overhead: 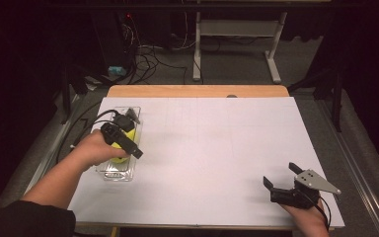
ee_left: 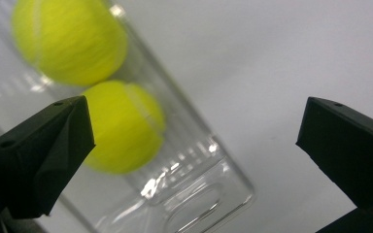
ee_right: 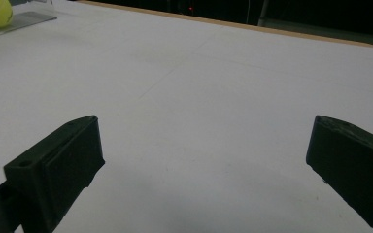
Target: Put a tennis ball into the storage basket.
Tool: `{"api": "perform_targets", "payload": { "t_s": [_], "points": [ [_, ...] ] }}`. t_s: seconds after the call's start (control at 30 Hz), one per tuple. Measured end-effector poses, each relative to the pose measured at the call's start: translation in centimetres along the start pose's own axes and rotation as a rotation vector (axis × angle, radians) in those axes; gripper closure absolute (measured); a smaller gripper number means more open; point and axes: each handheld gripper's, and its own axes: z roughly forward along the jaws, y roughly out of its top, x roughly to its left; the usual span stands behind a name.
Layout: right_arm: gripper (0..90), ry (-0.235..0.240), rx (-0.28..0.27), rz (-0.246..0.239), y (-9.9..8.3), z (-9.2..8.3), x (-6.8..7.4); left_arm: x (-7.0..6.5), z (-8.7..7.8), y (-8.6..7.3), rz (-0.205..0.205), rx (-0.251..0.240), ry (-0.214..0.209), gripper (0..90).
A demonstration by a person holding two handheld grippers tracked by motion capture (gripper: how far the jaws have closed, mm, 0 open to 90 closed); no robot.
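two yellow tennis balls are being seen in a clear plastic tray [ee_left: 194,194]: the nearer tennis ball [ee_left: 124,126] is lying left of centre in the left gripper view, and the farther tennis ball [ee_left: 68,39] is sitting at the upper left of that frame, touching or just beside the first. in the high view the tray [overhead: 121,173] is lying at the left of the frame, near the left edge of the white sheet [overhead: 212,148] covering the counter.

the balls are being judged light, springy and fuzzy, so a firm hold is being expected from the felt; being round, either would be best taken across its middle, from above, between the tray's long walls. the tray is being judged stiff, smooth and slippery, and likely to slide on the sheet if nudged.

the left claw [ee_left: 194,141] is being held wide open over the tray with nothing between its jaws; the nearer ball is lying just behind its left jaw. the right claw [overhead: 281,175] is resting open and empty at the lower right of the high view, well apart from the tray.
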Motion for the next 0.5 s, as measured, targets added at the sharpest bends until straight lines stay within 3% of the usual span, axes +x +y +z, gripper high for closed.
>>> {"api": "perform_targets", "payload": {
  "t_s": [0.27, 0.5],
  "points": [
    [0.0, 0.002, -0.003, 0.0, 0.0, -0.1, 0.0, -3.9, 1.4, 2.7, 0.081, -0.01, -0.03, 0.5],
    [0.0, 0.003, -0.003, 0.001, 0.0, -0.1, 0.0, -6.0, 2.7, 4.0, 0.124, -0.009, -0.05, 0.4]
  ]
}}
